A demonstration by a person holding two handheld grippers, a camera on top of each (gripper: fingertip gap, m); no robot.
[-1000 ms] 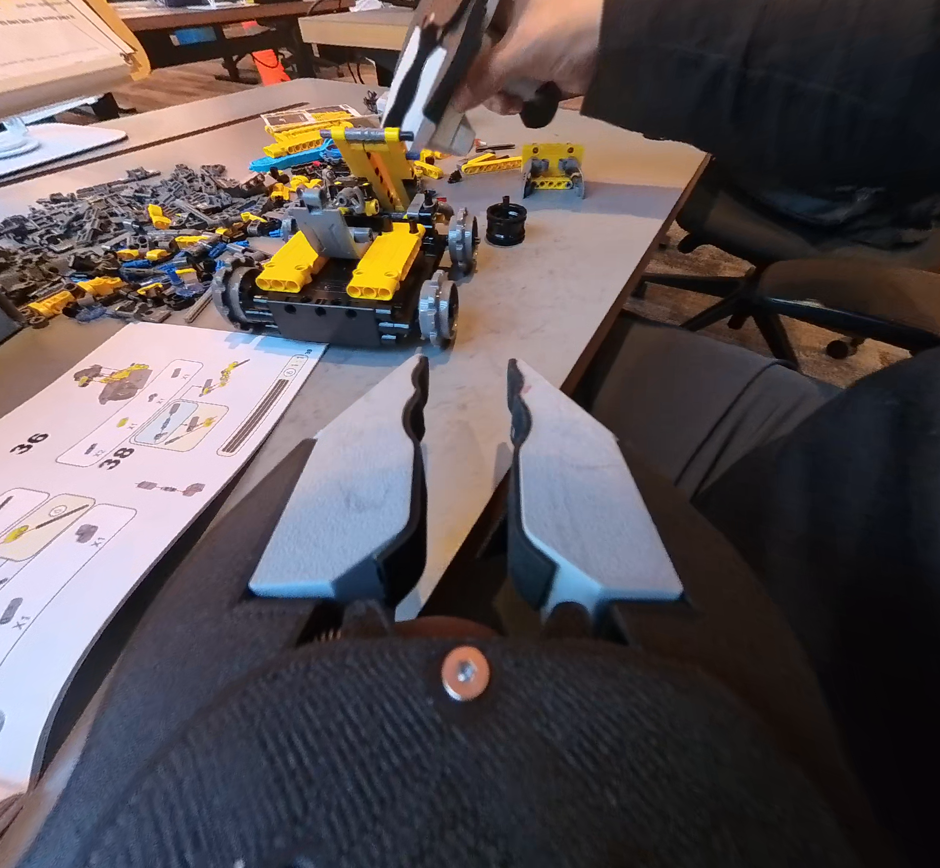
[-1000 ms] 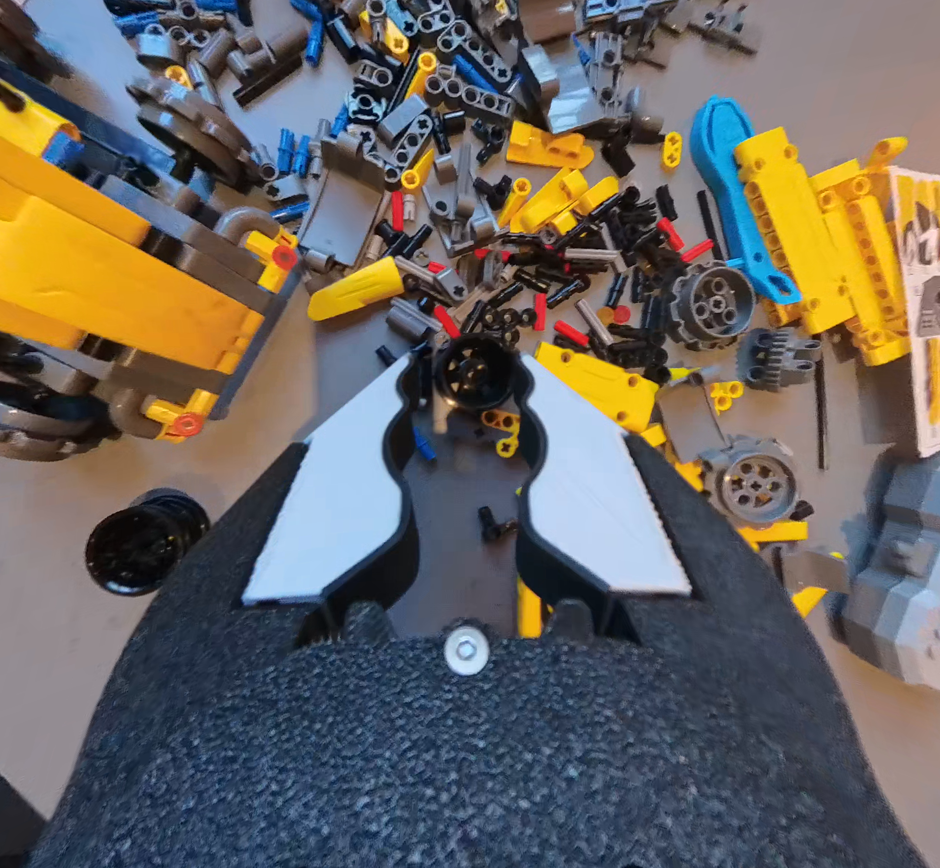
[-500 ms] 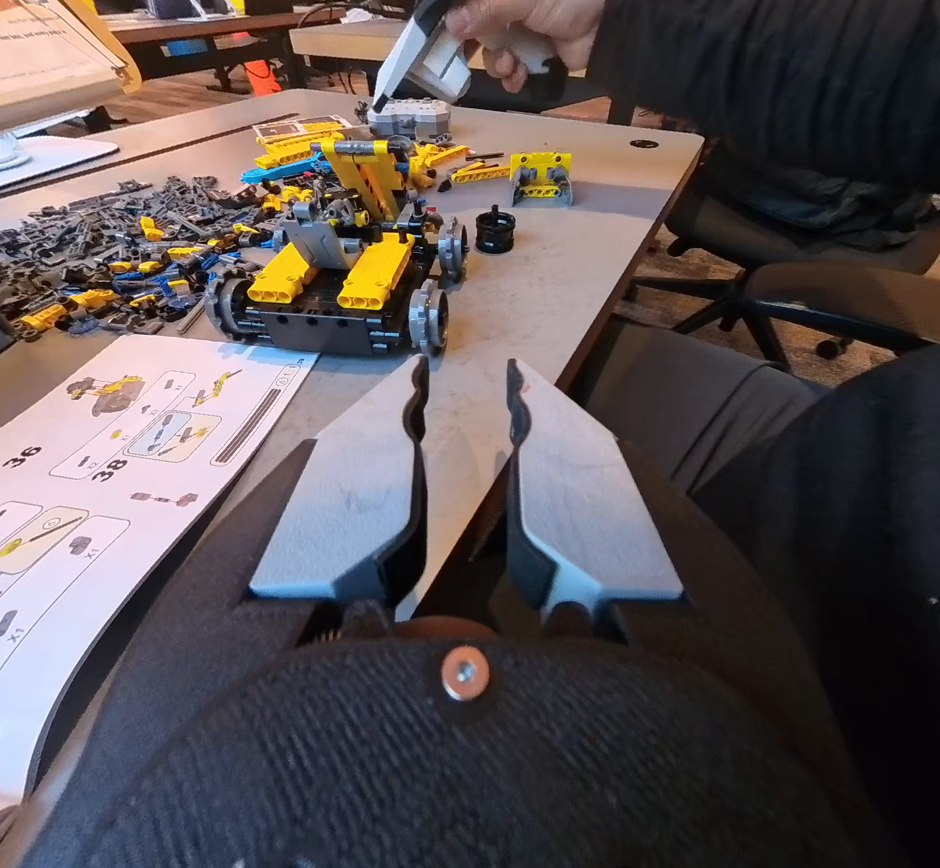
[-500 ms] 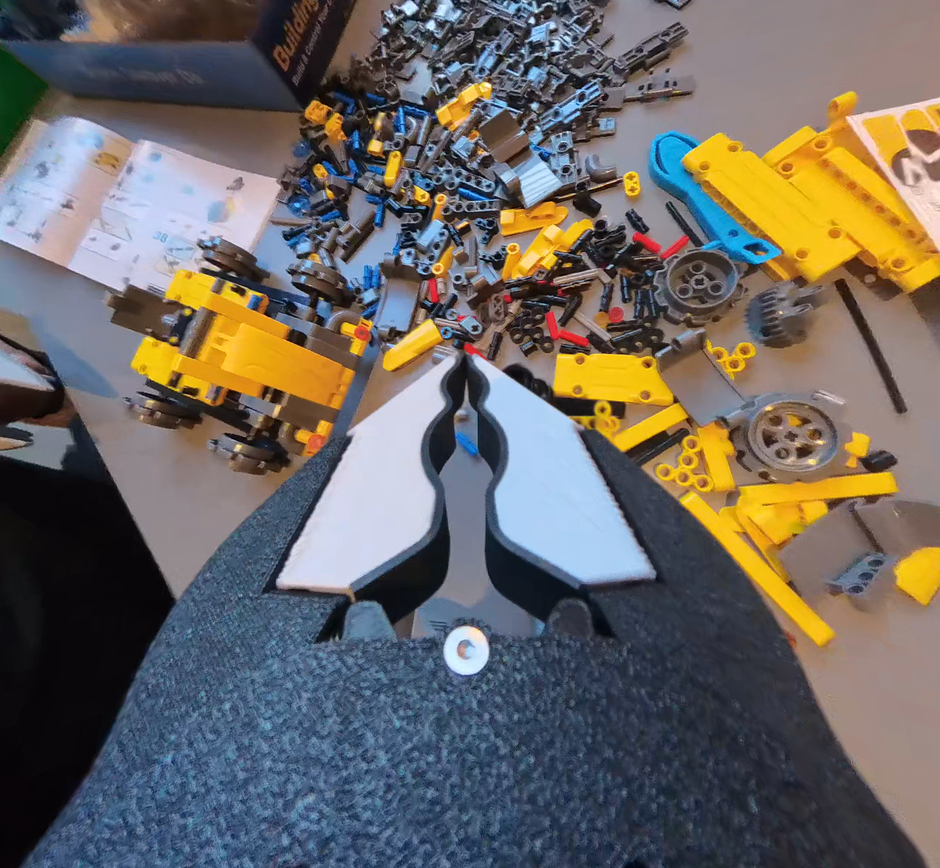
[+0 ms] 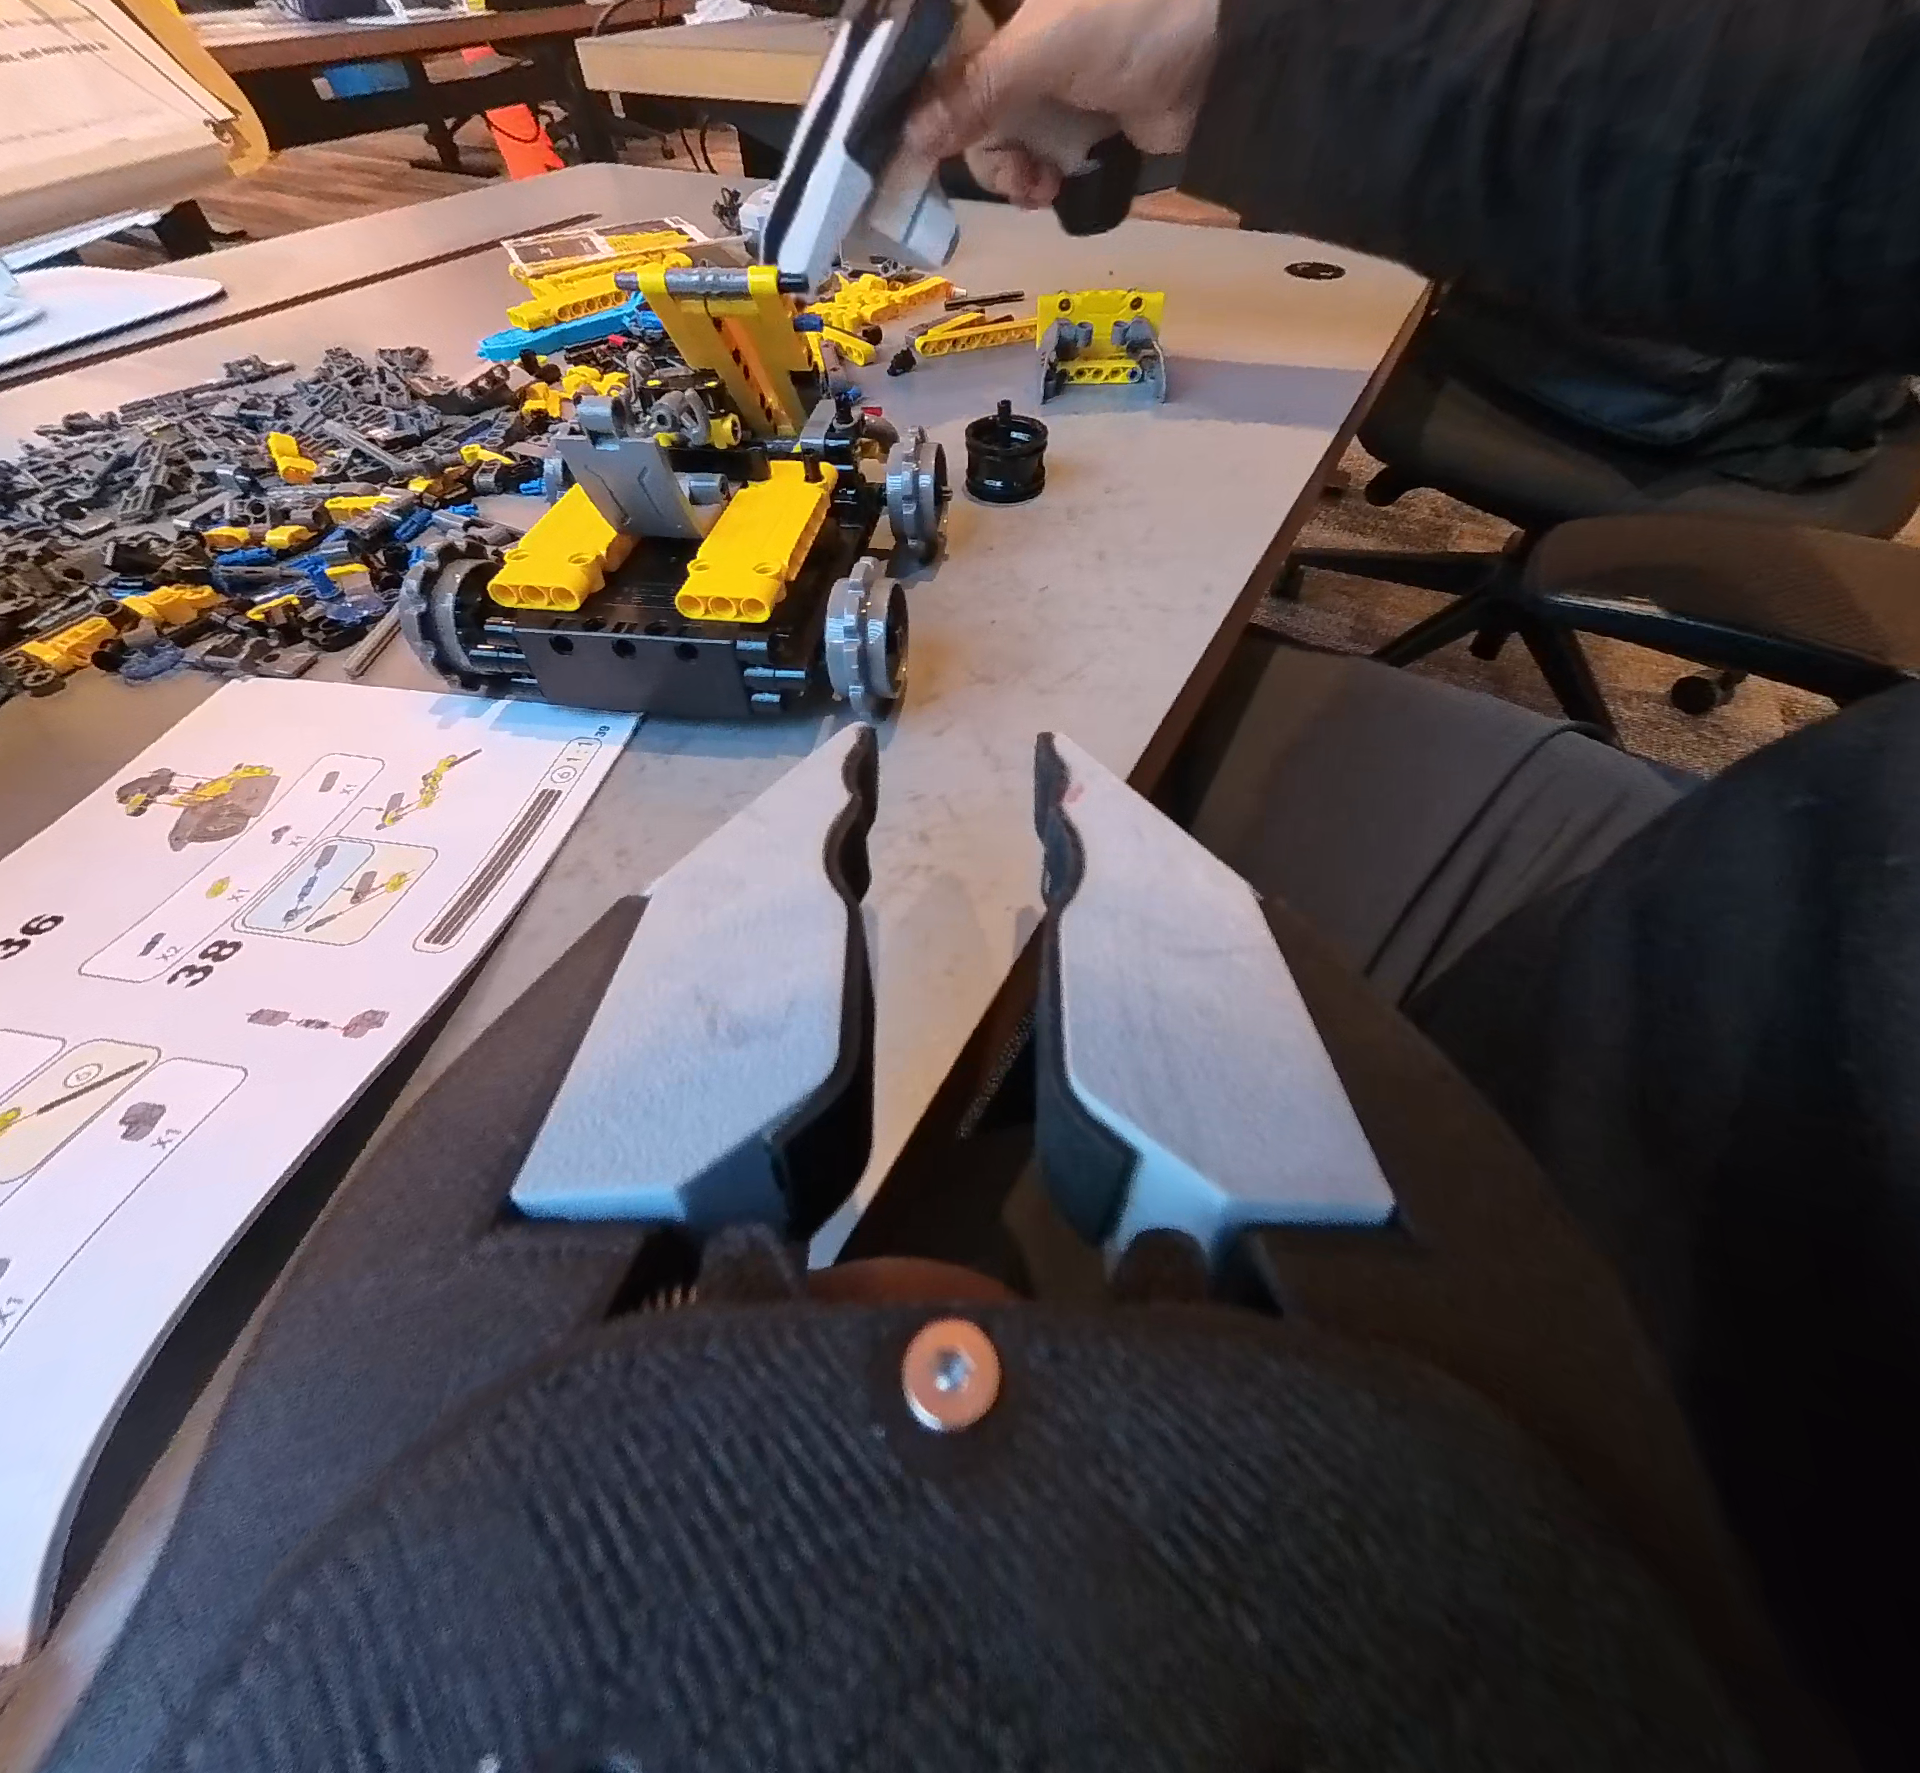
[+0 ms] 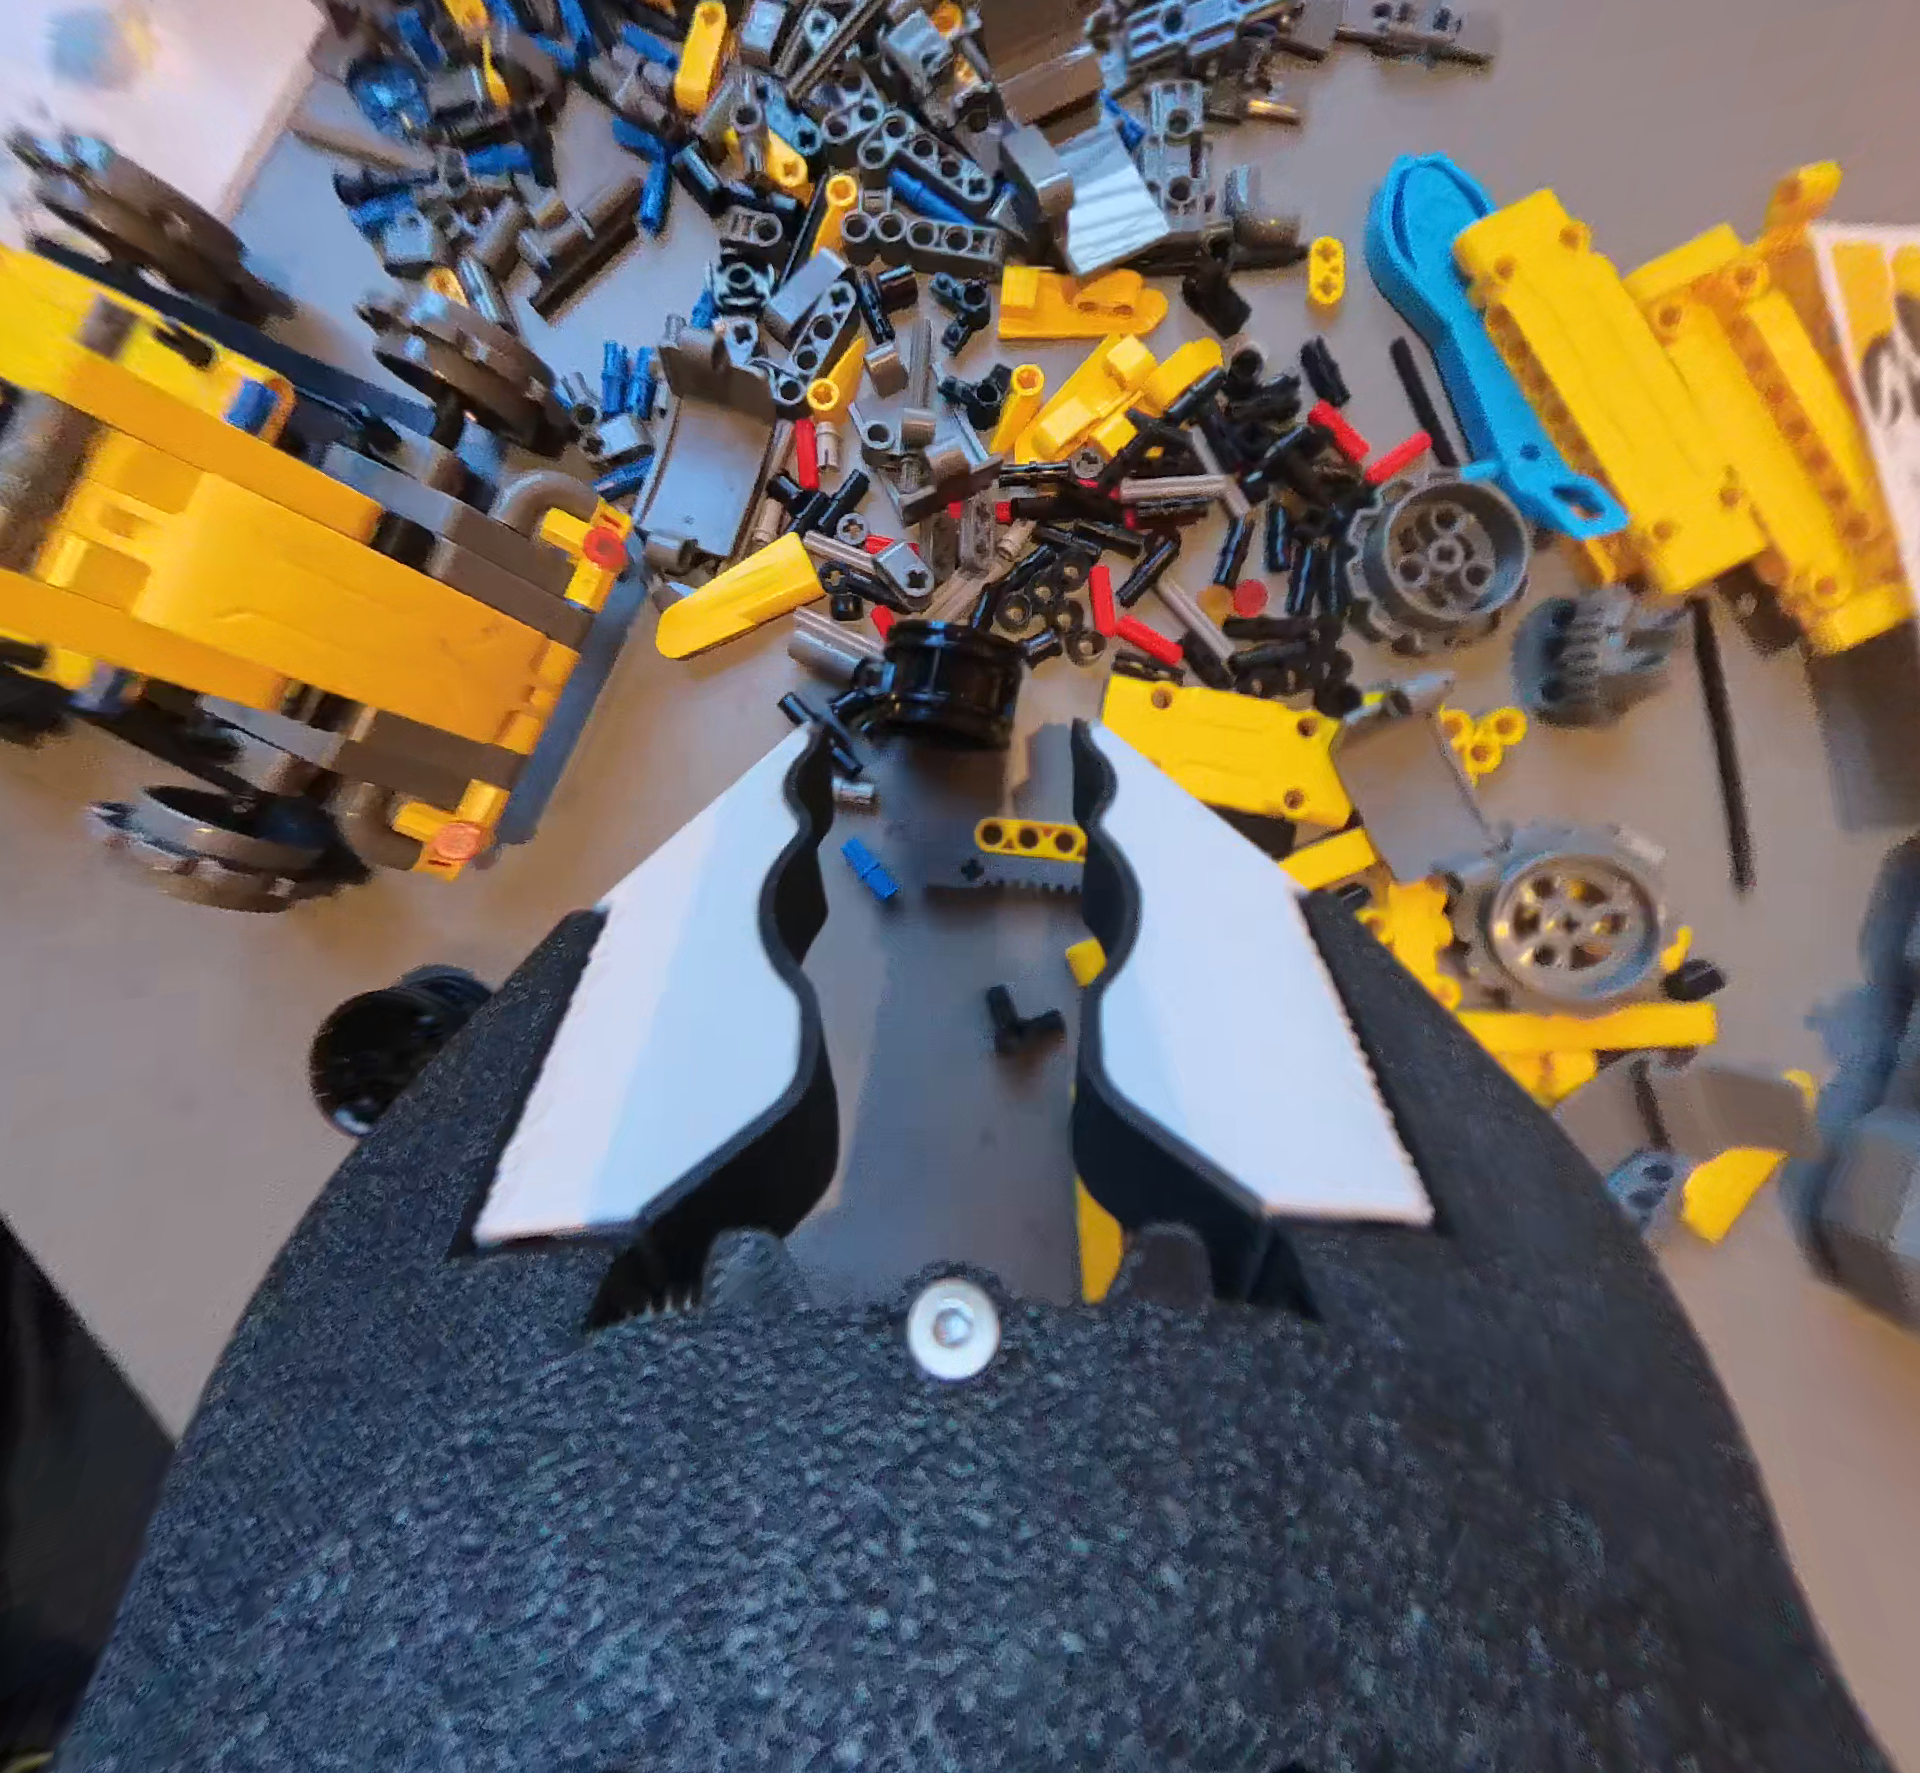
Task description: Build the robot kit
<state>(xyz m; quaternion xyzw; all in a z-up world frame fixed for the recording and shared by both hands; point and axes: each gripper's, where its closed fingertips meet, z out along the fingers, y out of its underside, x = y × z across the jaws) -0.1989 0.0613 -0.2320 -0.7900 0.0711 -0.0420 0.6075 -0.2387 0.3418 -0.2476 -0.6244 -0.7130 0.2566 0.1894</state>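
A half-built yellow and black brick vehicle stands on the grey table; it also shows in the right wrist view. My left gripper is open and empty, low over the table's near edge. My right gripper is open and empty, pointing down over a pile of loose parts. A black wheel rim lies just beyond its fingertips, untouched. In the left wrist view the right gripper hangs behind the vehicle's raised yellow arm, held by a hand.
A second black rim lies right of the vehicle, also seen in the right wrist view. An instruction sheet lies at front left. A blue tool, yellow beams, grey toothed wheels and a small yellow assembly lie about. Tip to tip, the grippers are about 30 centimetres apart.
My right gripper rose and shut empty half a second ago, and has now dropped back over the pile and opened again near the black rim. The left gripper has hardly moved.
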